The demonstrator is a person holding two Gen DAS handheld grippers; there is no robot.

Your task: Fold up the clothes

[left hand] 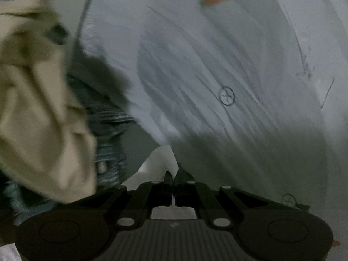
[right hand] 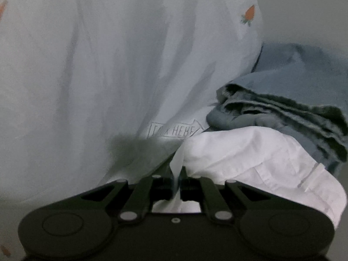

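Observation:
A thin white garment (left hand: 217,65) with small orange fruit prints and drawn line marks stretches across most of the left wrist view, blurred by motion. My left gripper (left hand: 174,175) is shut on a corner of it. In the right wrist view the same white garment (right hand: 97,65) hangs in soft folds, with a boxed line of lettering low down. My right gripper (right hand: 176,171) is shut on its edge, the cloth bunching between the black fingers.
A beige garment (left hand: 37,108) lies crumpled at the left, with grey-blue striped fabric (left hand: 108,152) beneath it. At the right, a white cloth (right hand: 261,156) rests beside folded grey-blue clothes (right hand: 293,113).

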